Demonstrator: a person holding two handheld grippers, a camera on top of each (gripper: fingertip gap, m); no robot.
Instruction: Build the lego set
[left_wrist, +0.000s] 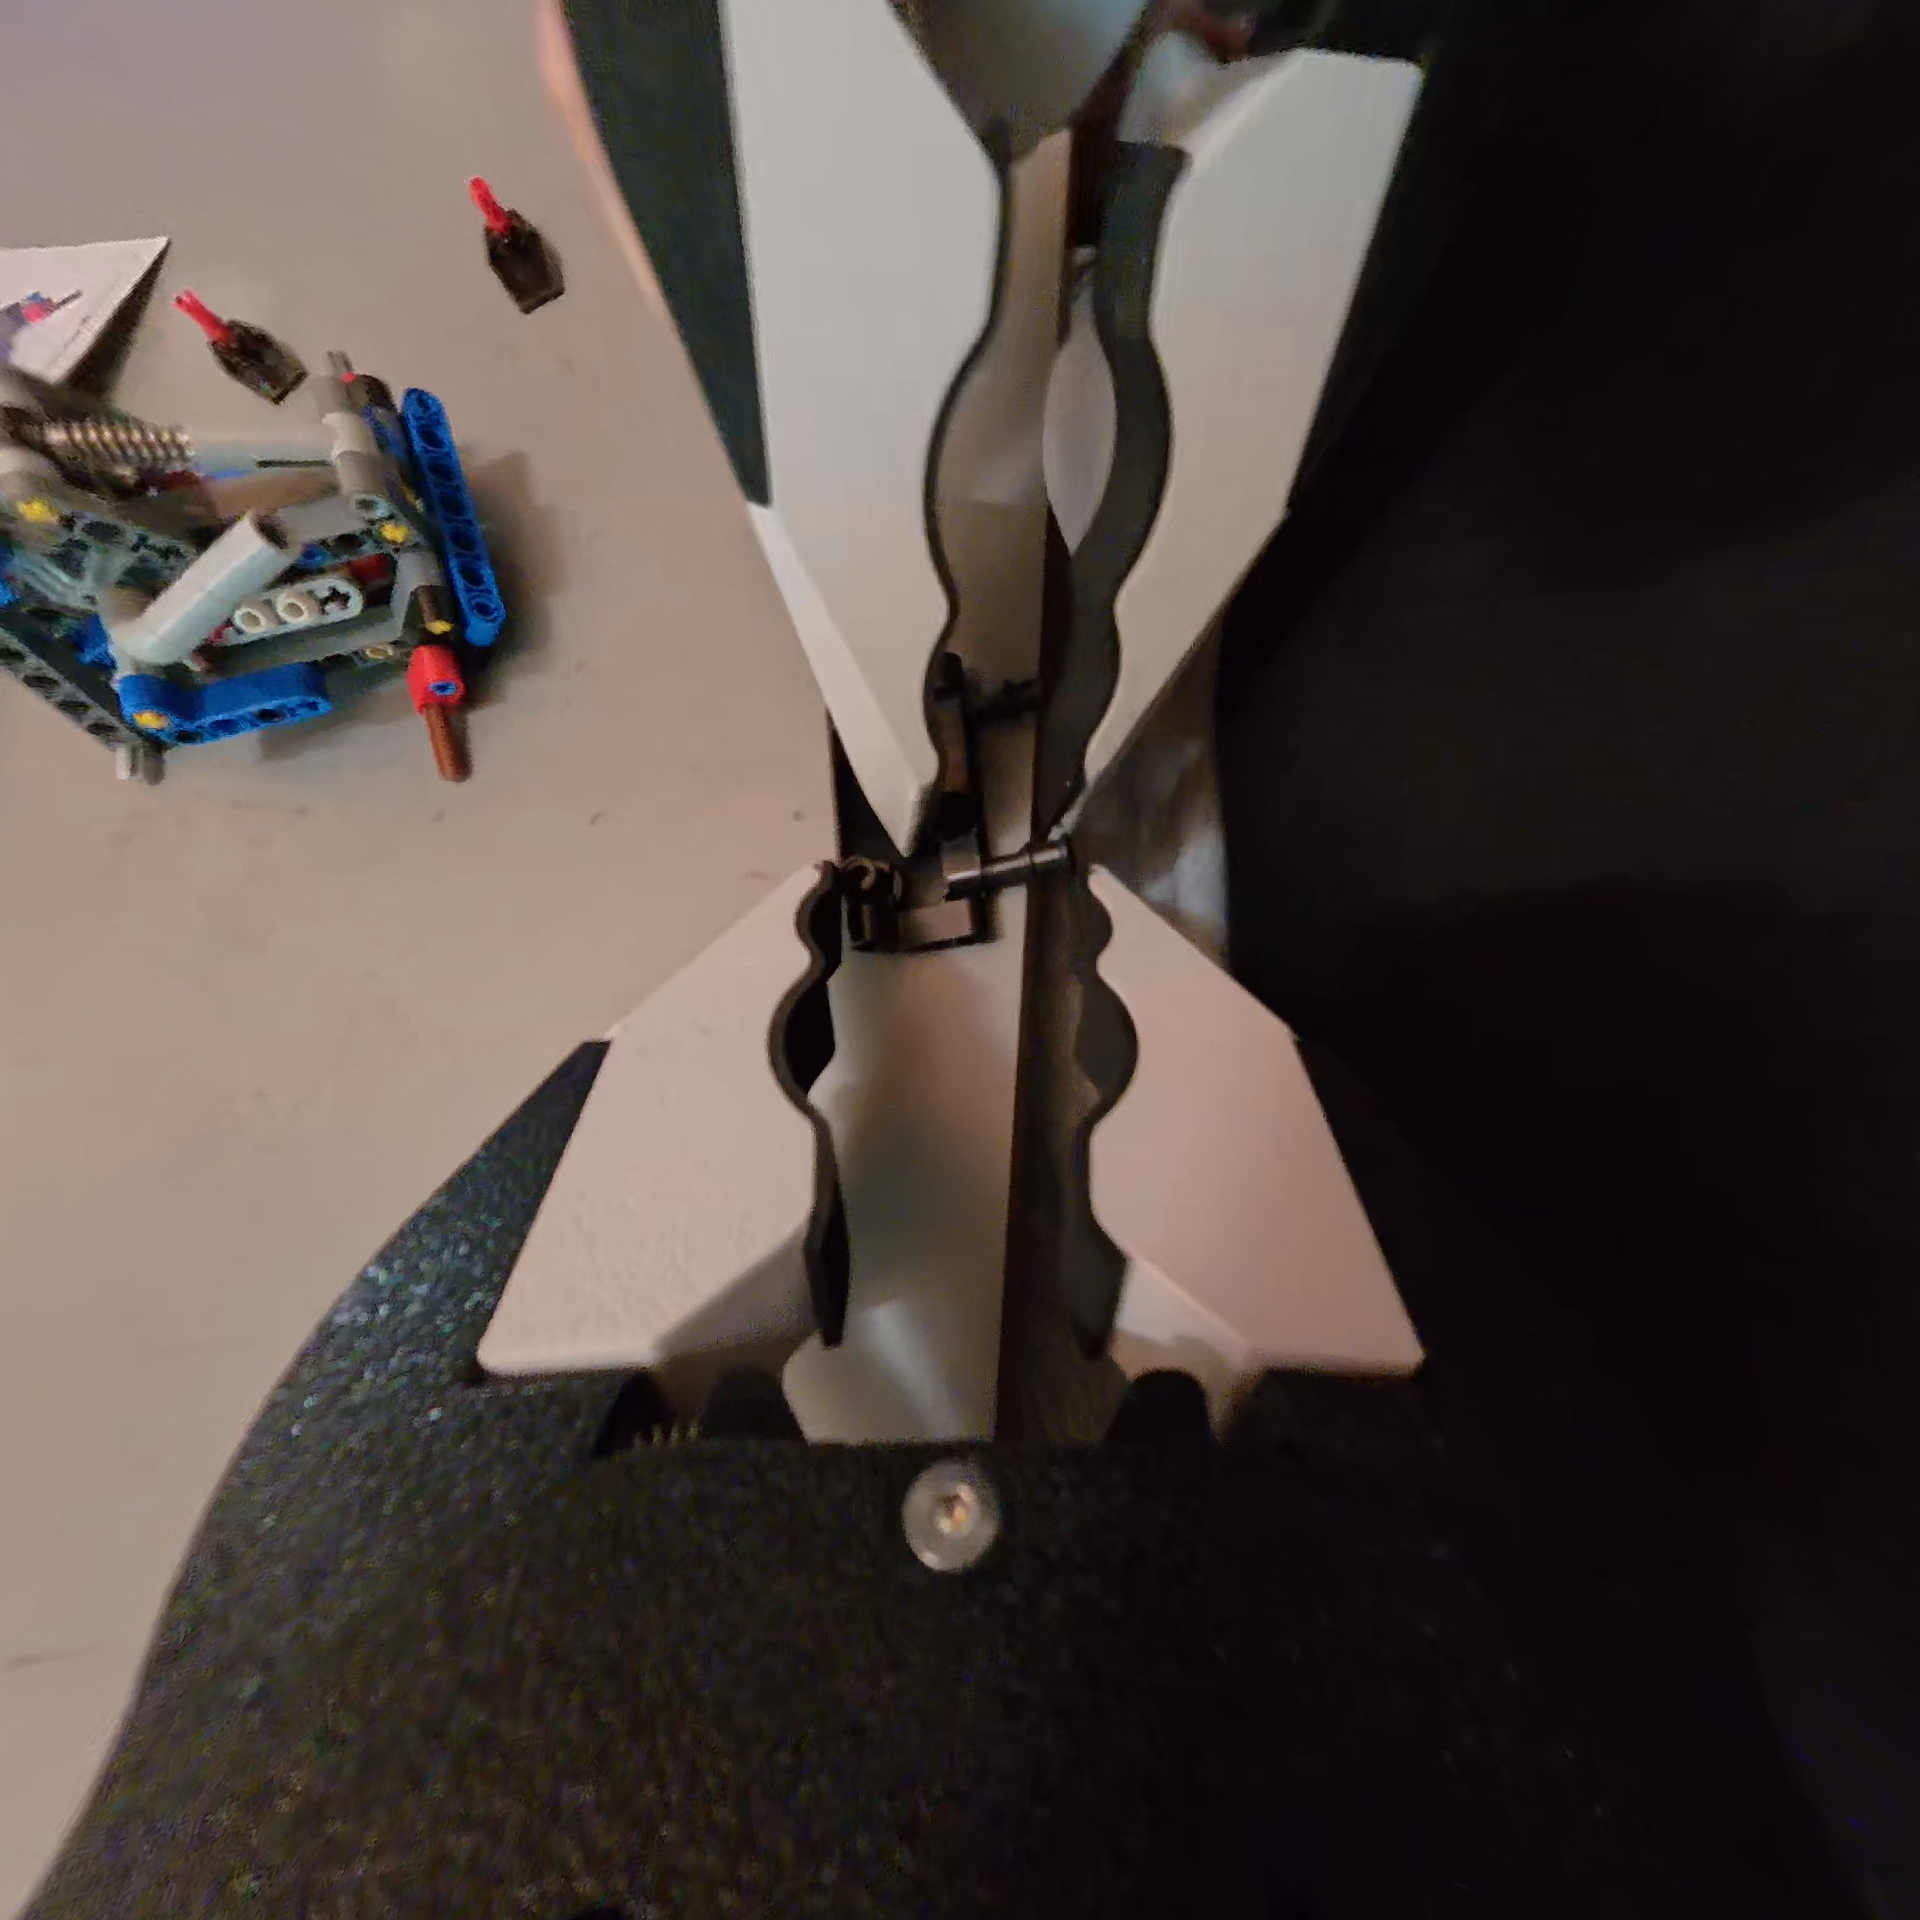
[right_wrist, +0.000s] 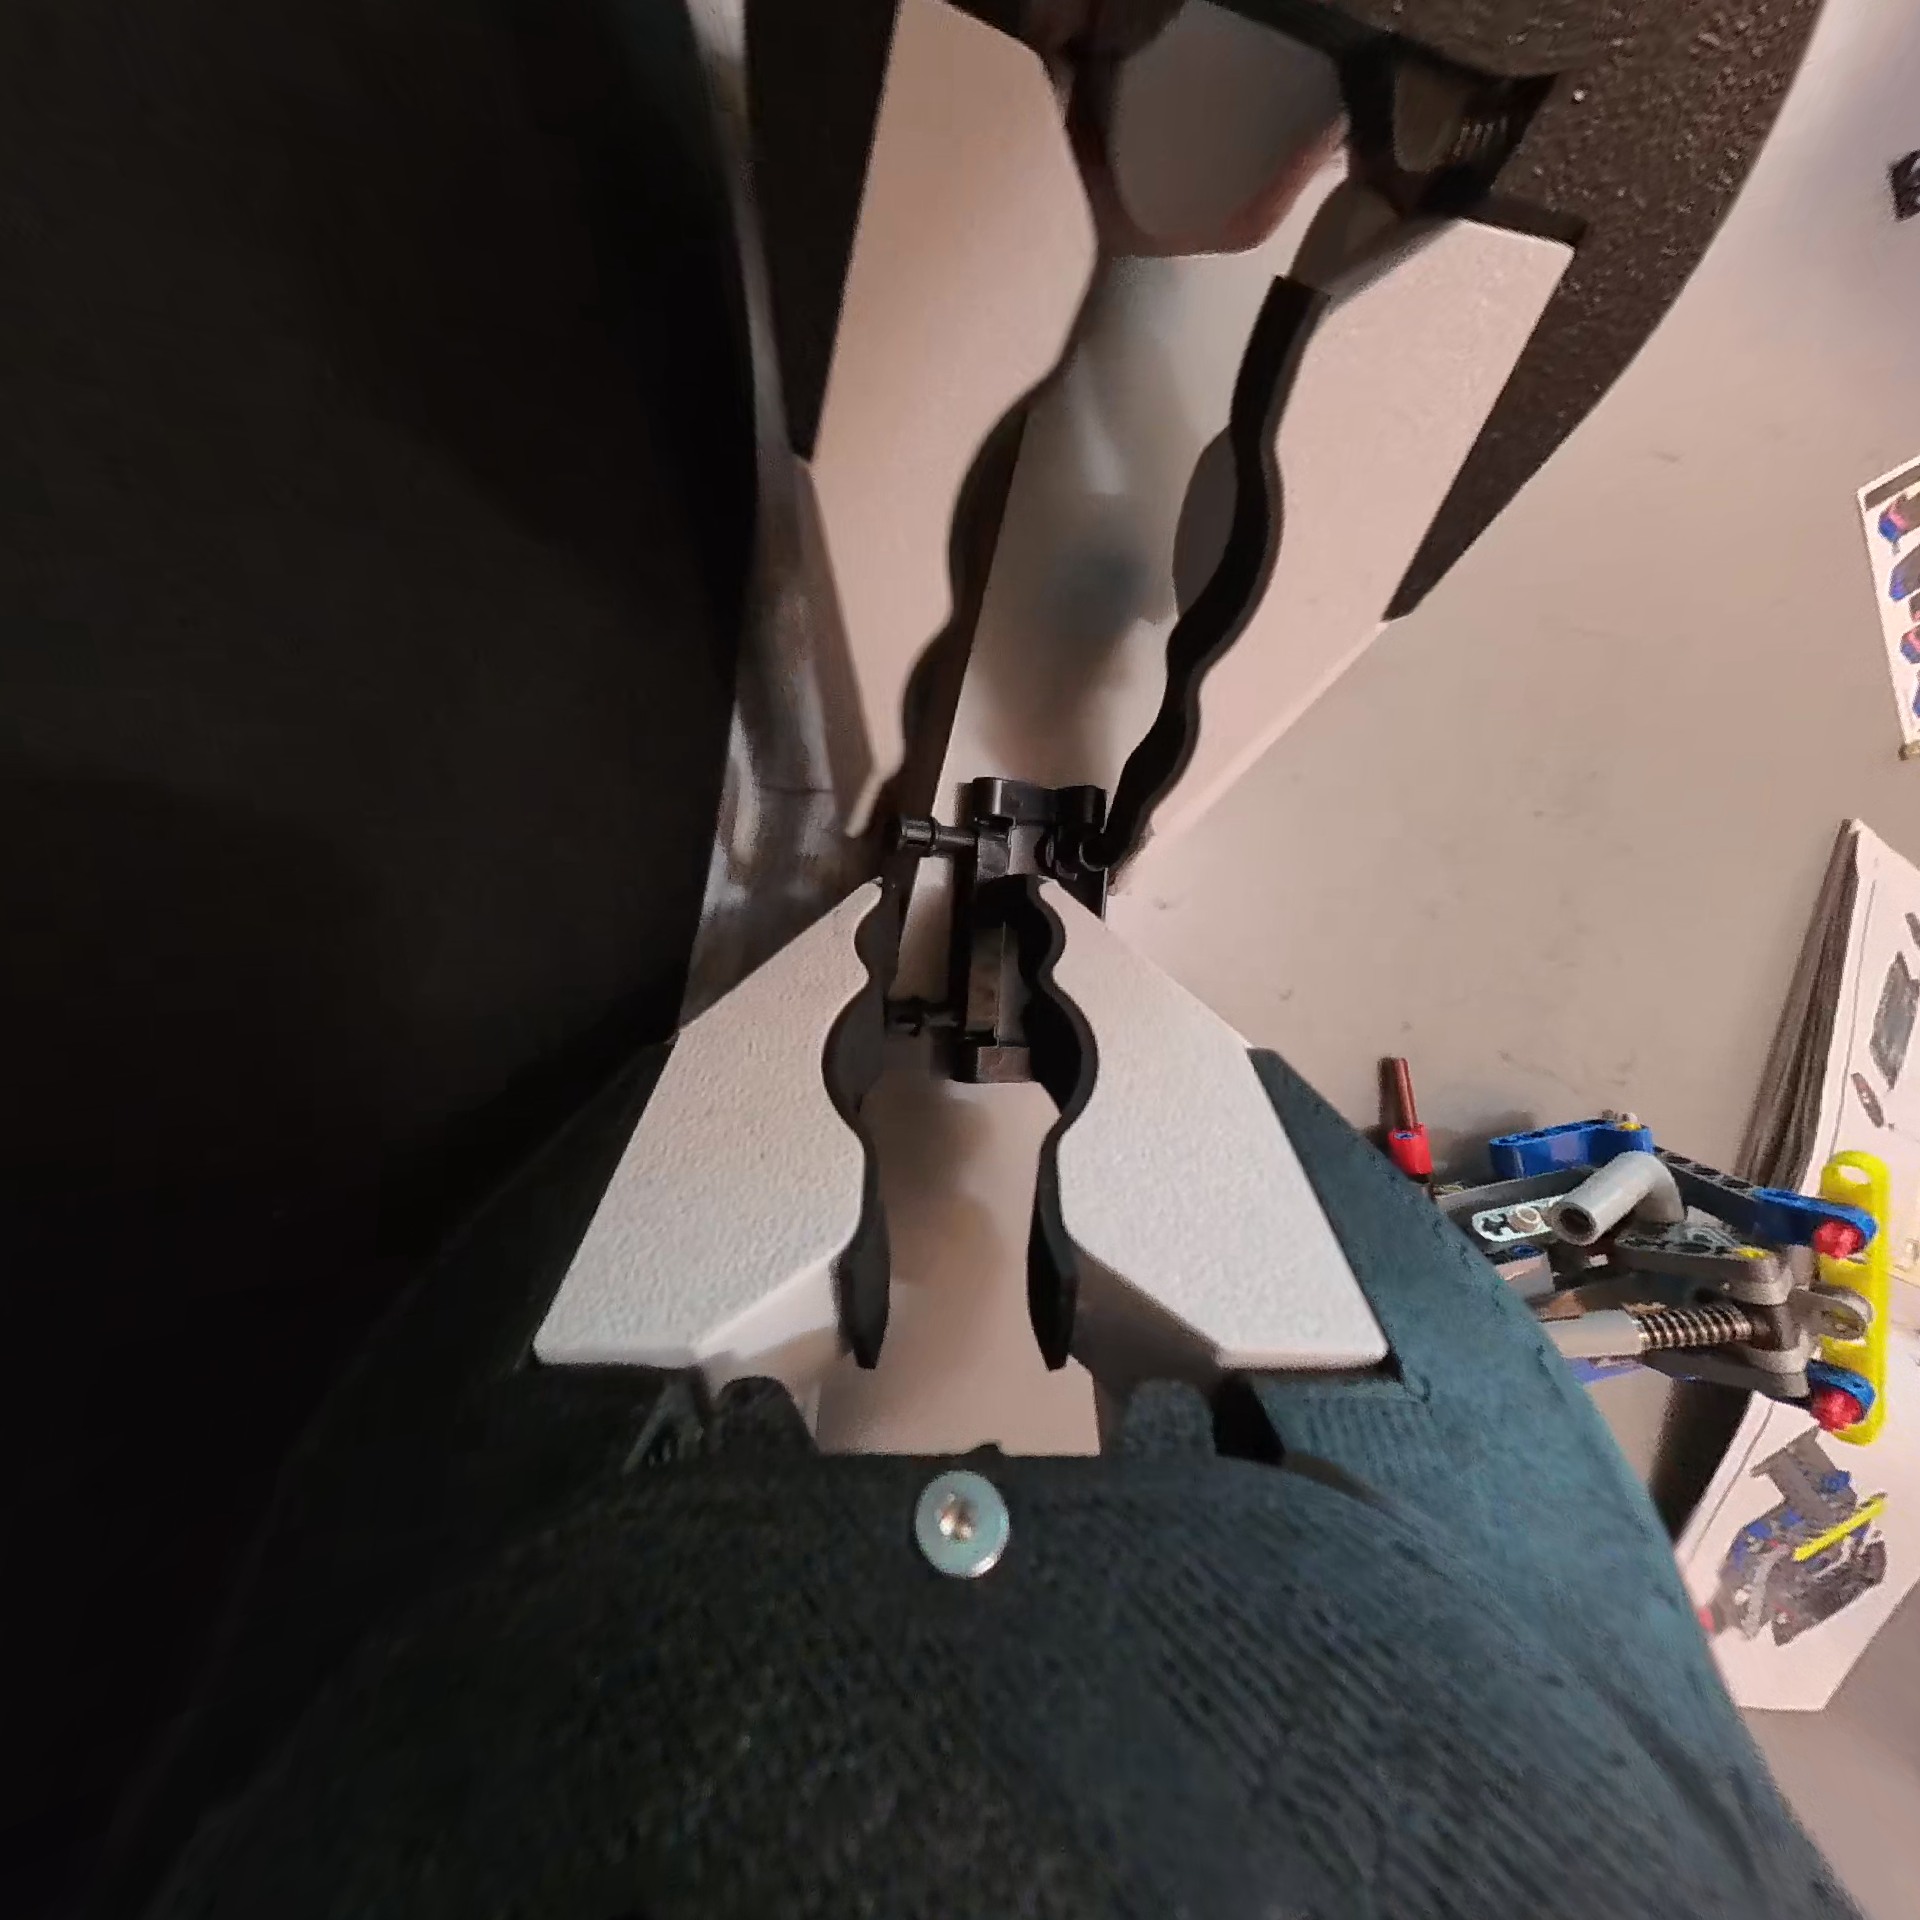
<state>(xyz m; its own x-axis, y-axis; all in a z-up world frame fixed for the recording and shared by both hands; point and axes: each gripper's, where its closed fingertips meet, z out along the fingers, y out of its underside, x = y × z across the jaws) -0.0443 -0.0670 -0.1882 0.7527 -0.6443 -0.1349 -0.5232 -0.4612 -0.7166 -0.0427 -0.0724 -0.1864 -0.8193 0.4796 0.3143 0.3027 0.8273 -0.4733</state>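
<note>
No legible writing can be made out. Printed pictures are seen on the booklet pages (right_wrist: 1813, 1538) and on a sheet (right_wrist: 1896, 592), perhaps stickers, too blurred for reading.

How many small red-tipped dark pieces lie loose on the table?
2. One piece lies farther up the table; the other piece sits beside the toy model. More may be hidden.

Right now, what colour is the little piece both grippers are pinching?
Black. The little piece shows best in the right wrist view.
</note>
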